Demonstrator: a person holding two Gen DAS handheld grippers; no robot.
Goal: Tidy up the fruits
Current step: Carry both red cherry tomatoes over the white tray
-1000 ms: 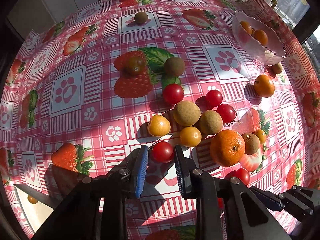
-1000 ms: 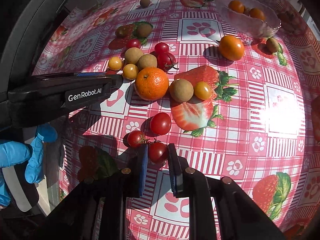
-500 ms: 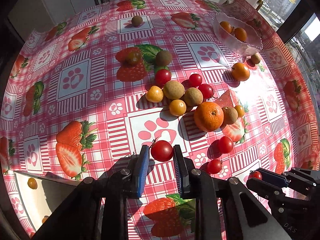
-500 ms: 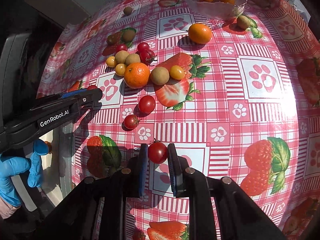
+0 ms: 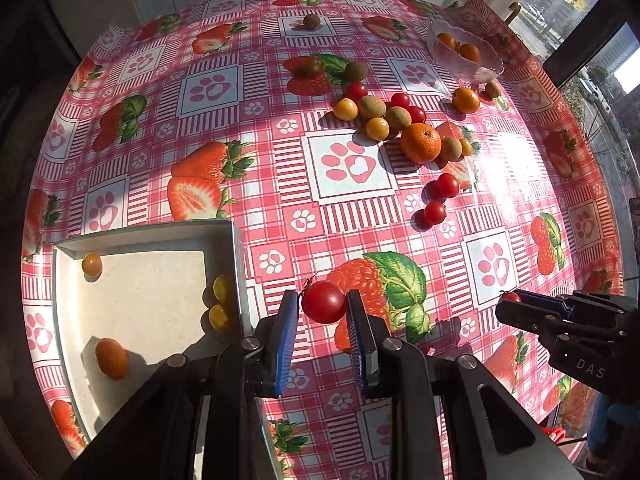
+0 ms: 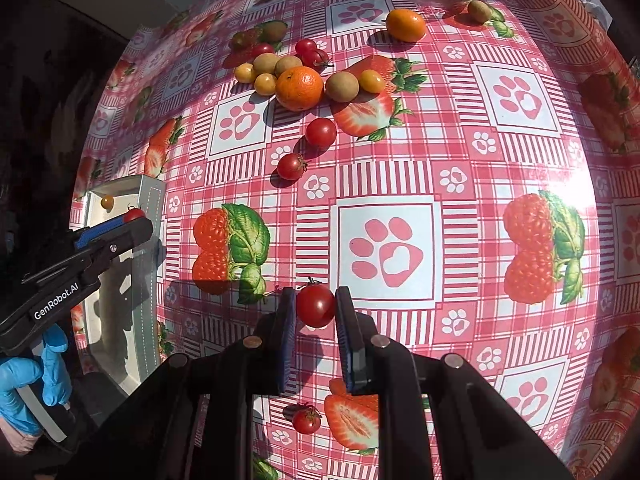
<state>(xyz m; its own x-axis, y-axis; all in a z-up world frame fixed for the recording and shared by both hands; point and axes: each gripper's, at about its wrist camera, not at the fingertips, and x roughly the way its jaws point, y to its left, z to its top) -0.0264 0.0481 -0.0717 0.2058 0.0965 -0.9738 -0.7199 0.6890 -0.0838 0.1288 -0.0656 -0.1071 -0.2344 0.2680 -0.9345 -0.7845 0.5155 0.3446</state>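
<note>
My left gripper (image 5: pixel 323 312) is shut on a red cherry tomato (image 5: pixel 324 302) and holds it above the cloth, just right of a white square tray (image 5: pixel 236 240) that holds several small orange and yellow fruits. My right gripper (image 6: pixel 315 312) is shut on another red cherry tomato (image 6: pixel 315 305), also lifted. The right gripper shows at the right edge of the left wrist view (image 5: pixel 516 300), and the left gripper shows at the left of the right wrist view (image 6: pixel 132 218). Two loose cherry tomatoes (image 6: pixel 321 132) lie on the table.
A cluster of fruit around a mandarin (image 5: pixel 421 143) lies mid-table. A glass bowl (image 5: pixel 484 68) with orange fruits stands at the far right, an orange fruit (image 5: pixel 465 100) beside it. One cherry tomato (image 6: pixel 306 420) lies under my right gripper. The strawberry-print cloth (image 5: pixel 348 164) covers the table.
Both grippers have pulled back and up from the fruit cluster, each carrying its tomato. The left one has moved toward the white tray, which now shows fully.
</note>
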